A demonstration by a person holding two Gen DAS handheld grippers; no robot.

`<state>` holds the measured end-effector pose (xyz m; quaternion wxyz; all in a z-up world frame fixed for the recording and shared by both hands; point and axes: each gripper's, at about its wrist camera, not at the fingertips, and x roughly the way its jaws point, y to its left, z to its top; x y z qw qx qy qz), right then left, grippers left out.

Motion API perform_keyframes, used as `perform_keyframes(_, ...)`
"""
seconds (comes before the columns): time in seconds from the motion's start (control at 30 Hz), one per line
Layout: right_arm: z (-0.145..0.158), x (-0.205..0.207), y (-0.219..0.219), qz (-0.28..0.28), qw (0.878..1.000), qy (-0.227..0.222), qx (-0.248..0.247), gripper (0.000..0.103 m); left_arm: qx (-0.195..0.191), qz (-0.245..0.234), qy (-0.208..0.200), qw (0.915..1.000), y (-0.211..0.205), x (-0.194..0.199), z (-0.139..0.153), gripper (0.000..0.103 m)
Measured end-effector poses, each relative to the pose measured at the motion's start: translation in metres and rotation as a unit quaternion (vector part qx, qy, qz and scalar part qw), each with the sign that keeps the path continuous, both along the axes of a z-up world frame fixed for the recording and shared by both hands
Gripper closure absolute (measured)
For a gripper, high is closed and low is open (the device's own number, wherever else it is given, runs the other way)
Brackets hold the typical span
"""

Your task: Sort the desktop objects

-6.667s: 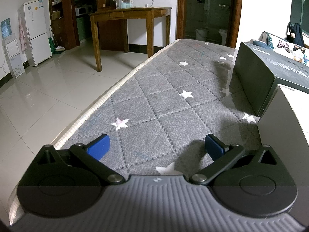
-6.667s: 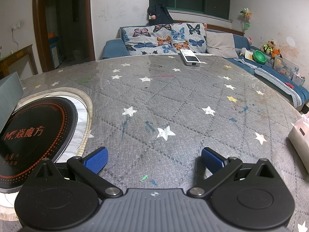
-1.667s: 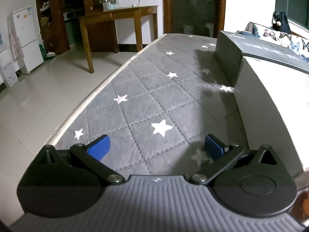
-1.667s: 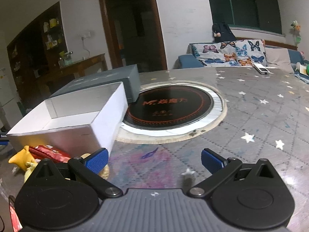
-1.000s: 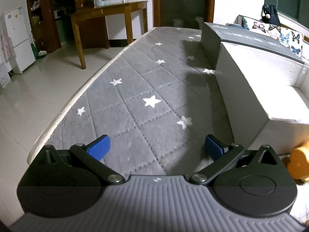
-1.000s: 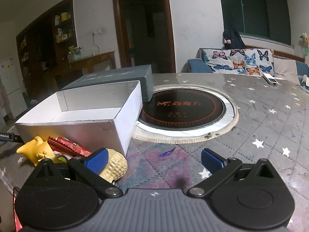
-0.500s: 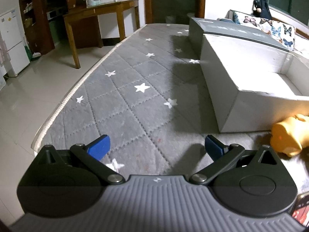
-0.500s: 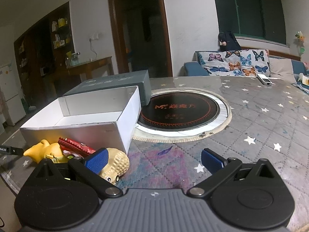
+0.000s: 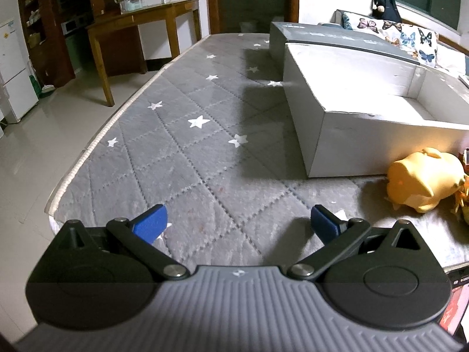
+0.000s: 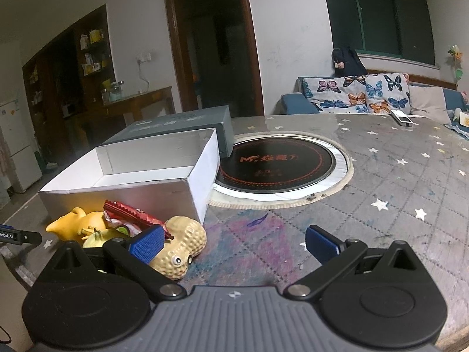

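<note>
A white open box (image 10: 137,176) stands on the grey star-patterned table, also in the left wrist view as the white box (image 9: 351,94). In front of it lies a small pile: a yellow soft toy (image 10: 73,223), a red snack packet (image 10: 132,214) and a peanut-shaped toy (image 10: 181,243). The yellow toy (image 9: 425,179) lies right of my left gripper (image 9: 239,223), which is open and empty over bare cloth. My right gripper (image 10: 233,242) is open and empty; its left fingertip (image 10: 146,242) overlaps the peanut toy in the picture.
A dark grey box lid (image 10: 187,129) lies behind the white box. A round black induction plate (image 10: 275,161) sits in the table's middle. A remote (image 10: 401,117) lies at the far edge near a sofa. The table edge (image 9: 96,146) drops to tiled floor on the left.
Both grippers have drawn back toward the table's near end. The white box and the toy pile have come into view and grown nearer. Both pairs of fingers stay open.
</note>
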<state>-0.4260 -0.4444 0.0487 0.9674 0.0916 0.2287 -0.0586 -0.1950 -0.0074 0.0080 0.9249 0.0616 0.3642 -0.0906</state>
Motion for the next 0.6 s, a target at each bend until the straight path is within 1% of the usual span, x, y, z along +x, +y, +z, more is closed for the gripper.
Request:
perform_keyframes(0.33, 0.004, -0.004, 0.006, 0.004, 1.000, -0.004, -0.001, 0.000, 0.001, -0.009, -0.004, 1.0000, -0.005, -0.011, 0.003, 0.000)
perform_keyframes(0.6, 0.007, -0.007, 0.012, 0.008, 1.000, -0.005, -0.002, 0.000, 0.005, -0.026, -0.004, 0.9997, -0.015, -0.019, 0.003, 0.000)
